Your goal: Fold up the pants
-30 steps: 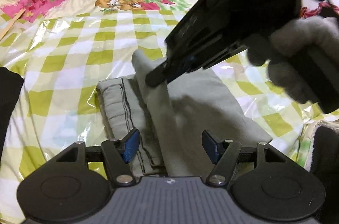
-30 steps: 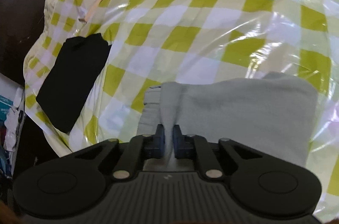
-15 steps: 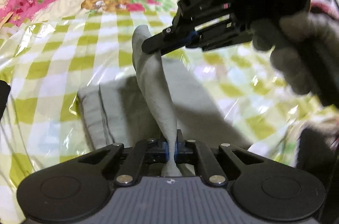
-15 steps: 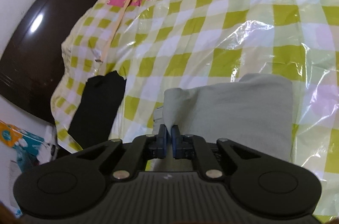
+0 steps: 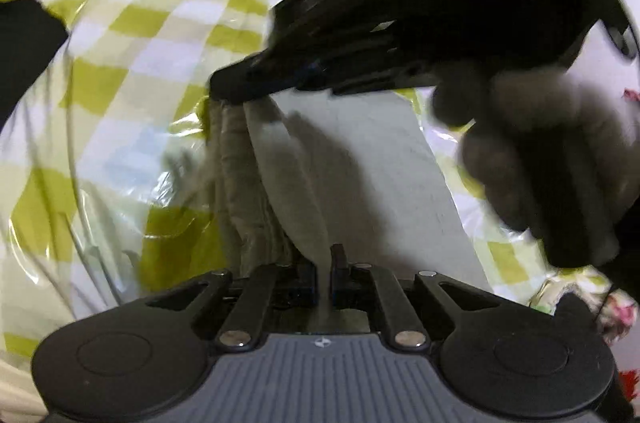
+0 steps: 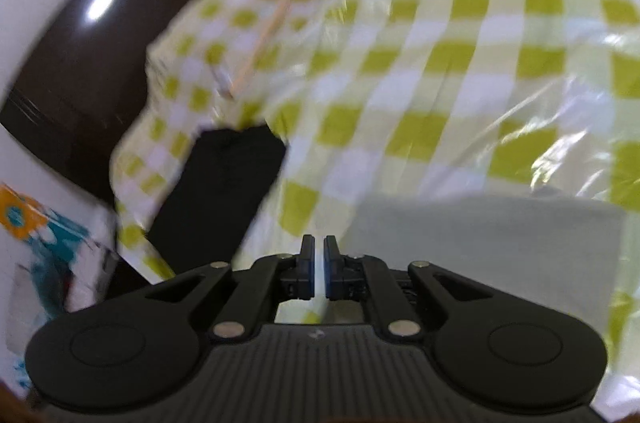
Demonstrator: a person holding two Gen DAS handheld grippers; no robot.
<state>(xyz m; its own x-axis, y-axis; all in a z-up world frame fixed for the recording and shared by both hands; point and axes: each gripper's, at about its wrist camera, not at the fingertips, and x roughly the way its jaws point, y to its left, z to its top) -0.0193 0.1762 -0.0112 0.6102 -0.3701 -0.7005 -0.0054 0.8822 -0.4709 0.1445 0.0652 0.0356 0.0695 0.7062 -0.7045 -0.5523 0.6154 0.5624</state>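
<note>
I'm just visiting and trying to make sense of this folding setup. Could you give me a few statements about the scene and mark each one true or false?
1. The left gripper has its jaws shut on a fold of the grey pants. True.
2. The bed cover is plain blue. False: it is checked green and white, with a pink flowered part at the far end.
3. A black cloth lies near the cover's edge, apart from the pants. True.
4. The right gripper has its jaws wide open. False: they are shut, holding the pants' far end.
5. The hand on the right gripper is bare. False: it wears a grey glove.
</note>
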